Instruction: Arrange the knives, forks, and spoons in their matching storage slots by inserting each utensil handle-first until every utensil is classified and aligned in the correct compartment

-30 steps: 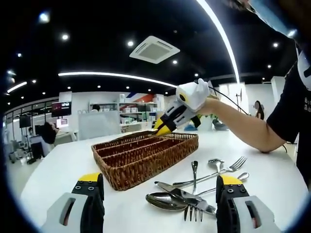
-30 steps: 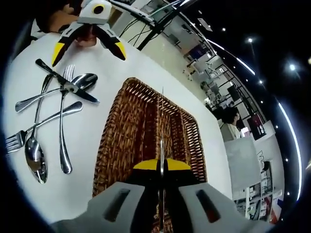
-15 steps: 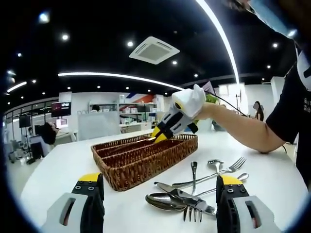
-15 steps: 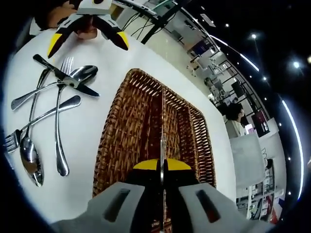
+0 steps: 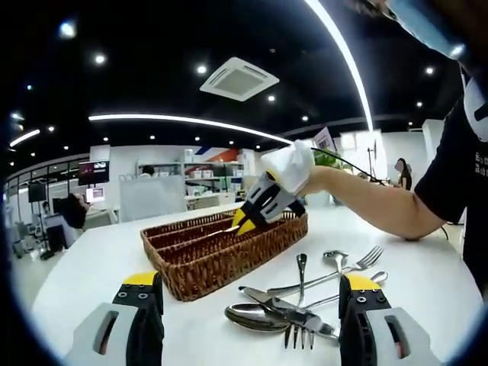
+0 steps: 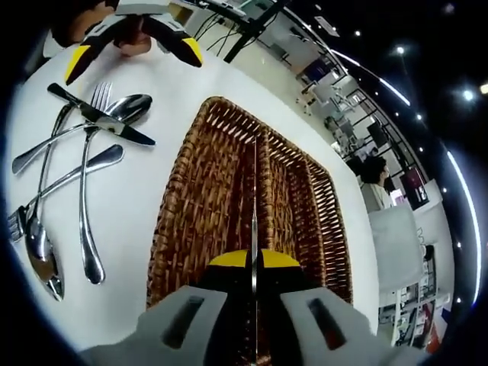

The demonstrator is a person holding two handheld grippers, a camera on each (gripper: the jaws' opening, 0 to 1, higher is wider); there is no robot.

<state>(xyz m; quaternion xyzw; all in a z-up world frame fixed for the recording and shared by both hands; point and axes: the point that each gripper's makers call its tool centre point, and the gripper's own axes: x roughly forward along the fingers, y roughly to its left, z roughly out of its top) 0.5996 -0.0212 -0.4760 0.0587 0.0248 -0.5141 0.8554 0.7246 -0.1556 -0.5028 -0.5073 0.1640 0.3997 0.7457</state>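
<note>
Nearest, in the left gripper view: left gripper [image 5: 244, 320] low over the white surface [image 5: 91, 267], fingers spread wide and holding nothing, likely waiting for a turn. Just past those fingers: a crossed heap of cutlery on the surface, a black-handled knife [image 6: 99, 114] on top, with a fork [image 5: 364, 259] and spoons [image 5: 252, 316] tangled beside it, not yet sorted. Beyond the heap: the wicker cutlery tray [image 5: 221, 252], its long slots side by side. Over the tray: right gripper [image 5: 248, 217], tipped down toward the slots. In the right gripper view: right fingers [image 6: 229, 263] pinched shut on a thin utensil [image 6: 254, 229], seen edge-on, kind hard to tell. Lined up along a slot wall, probably so it can slide in straight and lie neat.
</note>
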